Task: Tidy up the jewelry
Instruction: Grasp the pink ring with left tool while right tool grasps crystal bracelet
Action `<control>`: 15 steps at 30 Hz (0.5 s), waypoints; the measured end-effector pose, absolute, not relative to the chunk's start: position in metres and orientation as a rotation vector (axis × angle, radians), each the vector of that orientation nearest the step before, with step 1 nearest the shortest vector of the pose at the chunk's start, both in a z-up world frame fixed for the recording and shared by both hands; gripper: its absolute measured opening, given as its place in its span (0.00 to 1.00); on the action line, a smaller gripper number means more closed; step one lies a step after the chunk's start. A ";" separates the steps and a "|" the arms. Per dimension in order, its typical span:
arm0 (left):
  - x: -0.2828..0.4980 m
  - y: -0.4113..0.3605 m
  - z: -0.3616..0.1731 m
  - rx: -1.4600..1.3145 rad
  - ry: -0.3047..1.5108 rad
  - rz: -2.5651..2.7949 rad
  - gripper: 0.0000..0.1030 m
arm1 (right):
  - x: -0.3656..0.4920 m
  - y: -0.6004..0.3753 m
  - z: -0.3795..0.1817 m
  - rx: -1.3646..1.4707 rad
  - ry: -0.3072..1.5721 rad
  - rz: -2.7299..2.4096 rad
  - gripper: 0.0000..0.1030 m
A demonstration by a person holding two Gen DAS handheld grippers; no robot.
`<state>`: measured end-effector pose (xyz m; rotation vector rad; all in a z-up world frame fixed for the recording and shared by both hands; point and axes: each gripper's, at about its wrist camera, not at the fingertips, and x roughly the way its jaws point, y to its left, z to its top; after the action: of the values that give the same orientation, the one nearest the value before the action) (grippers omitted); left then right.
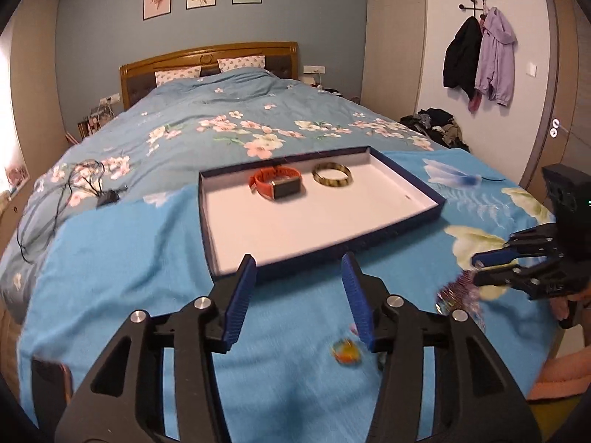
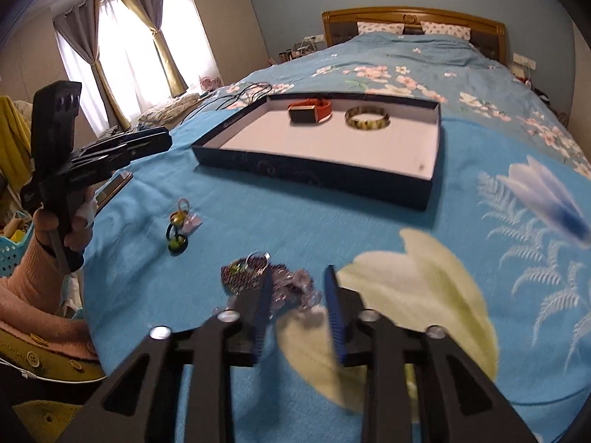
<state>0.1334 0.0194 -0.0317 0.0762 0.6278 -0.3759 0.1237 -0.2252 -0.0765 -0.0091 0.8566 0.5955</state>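
A shallow dark blue tray (image 1: pixel 424 217) (image 2: pixel 332 181) with a white floor lies on the blue bedspread. It holds an orange watch (image 1: pixel 277 182) (image 2: pixel 310 110) and a green-yellow bangle (image 1: pixel 331 174) (image 2: pixel 367 119). My left gripper (image 1: pixel 299 269) is open and empty, just short of the tray's near edge; it also shows in the right wrist view (image 2: pixel 162 138). A small coloured trinket (image 1: pixel 345 351) (image 2: pixel 177 221) lies under it. My right gripper (image 2: pixel 299 277) (image 1: pixel 476 267) is open, its fingers straddling a pile of purple beaded jewelry (image 2: pixel 273 280) (image 1: pixel 458 291).
Black cables (image 1: pixel 70 184) lie on the floral duvet to the left. A phone (image 2: pixel 114 184) lies at the bed's edge near the left hand. Clothes are heaped at the bed's right side (image 1: pixel 439 125). Jackets hang on a wall hook (image 1: pixel 480 59).
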 end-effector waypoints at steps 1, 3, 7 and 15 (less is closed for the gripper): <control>0.131 0.020 -0.034 0.063 0.635 -0.383 0.47 | 0.122 -0.224 -0.077 -0.007 0.859 0.606 0.10; 0.124 0.022 -0.039 0.053 0.649 -0.389 0.47 | 0.118 -0.224 -0.077 -0.008 0.856 0.604 0.08; 0.115 0.023 -0.048 0.039 0.673 -0.407 0.47 | 0.112 -0.227 -0.071 0.016 0.842 0.598 0.07; 0.096 0.011 -0.061 0.073 0.699 -0.460 0.47 | 0.096 -0.225 -0.037 0.028 0.750 0.627 0.07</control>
<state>0.0959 0.0108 -0.0613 0.0729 0.6994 -0.4603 0.0963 -0.2246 -0.0371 0.0278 0.7504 0.6274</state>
